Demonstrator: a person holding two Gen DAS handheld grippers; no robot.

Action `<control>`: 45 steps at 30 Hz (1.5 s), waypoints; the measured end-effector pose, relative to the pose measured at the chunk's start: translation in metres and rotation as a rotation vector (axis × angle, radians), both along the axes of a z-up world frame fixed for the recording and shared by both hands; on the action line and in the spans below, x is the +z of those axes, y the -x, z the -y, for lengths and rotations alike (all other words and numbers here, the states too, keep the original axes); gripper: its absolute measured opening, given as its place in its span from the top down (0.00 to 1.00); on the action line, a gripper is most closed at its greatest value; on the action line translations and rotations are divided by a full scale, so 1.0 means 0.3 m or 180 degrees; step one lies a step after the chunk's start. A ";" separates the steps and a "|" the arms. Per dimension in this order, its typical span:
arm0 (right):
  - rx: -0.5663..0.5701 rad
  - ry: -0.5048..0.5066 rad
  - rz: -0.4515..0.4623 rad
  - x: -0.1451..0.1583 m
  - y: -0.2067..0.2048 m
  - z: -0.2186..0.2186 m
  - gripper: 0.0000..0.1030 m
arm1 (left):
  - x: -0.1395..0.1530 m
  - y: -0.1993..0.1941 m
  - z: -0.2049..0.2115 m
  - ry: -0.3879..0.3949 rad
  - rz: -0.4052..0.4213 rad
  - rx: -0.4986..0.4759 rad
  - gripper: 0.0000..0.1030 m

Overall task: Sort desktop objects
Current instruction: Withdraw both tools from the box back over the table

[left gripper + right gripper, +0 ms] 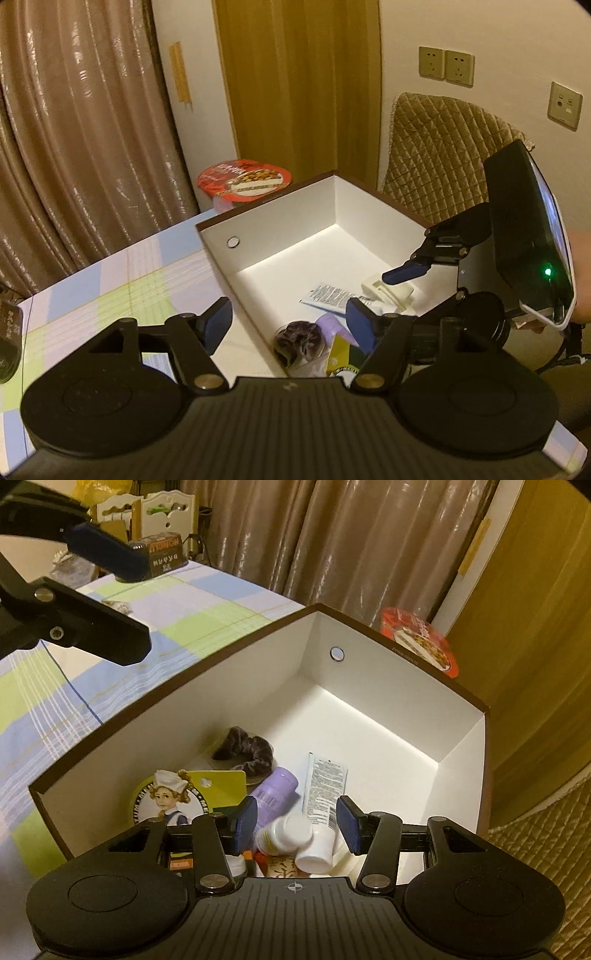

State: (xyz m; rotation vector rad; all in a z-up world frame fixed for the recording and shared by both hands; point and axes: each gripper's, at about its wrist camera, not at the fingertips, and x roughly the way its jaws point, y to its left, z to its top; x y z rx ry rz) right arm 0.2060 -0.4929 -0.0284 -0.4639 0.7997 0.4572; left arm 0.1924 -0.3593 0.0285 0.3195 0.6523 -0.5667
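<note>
Right wrist view: white bottle [286, 836] seen between right gripper [295, 829] pads, untouched, lying crosswise in box [369, 657].
Left gripper [286, 325]: spread, empty, farther off.

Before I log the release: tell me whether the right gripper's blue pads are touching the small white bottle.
Cannot tell. In the right wrist view the right gripper straddles the small white bottle inside the white cardboard box, but blur hides any contact or gap at the pads.

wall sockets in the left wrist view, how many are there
3: two wall sockets side by side high on the wall, a third plate lower right above the quilted chair back. Others may be out of frame.
</note>
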 end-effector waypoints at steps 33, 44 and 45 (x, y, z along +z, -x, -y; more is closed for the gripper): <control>-0.0152 -0.1122 0.0323 0.208 0.610 -0.362 0.02 | -0.122 0.604 -0.790 0.0293 -0.0479 0.1722 0.25; -0.0012 -0.0946 0.0171 0.184 0.776 -0.595 0.02 | -0.093 0.840 -0.980 0.0242 -0.0465 0.1983 0.15; -0.0017 -0.0922 0.0147 0.179 0.780 -0.609 0.02 | -0.093 0.857 -0.993 0.0237 -0.0461 0.2005 0.13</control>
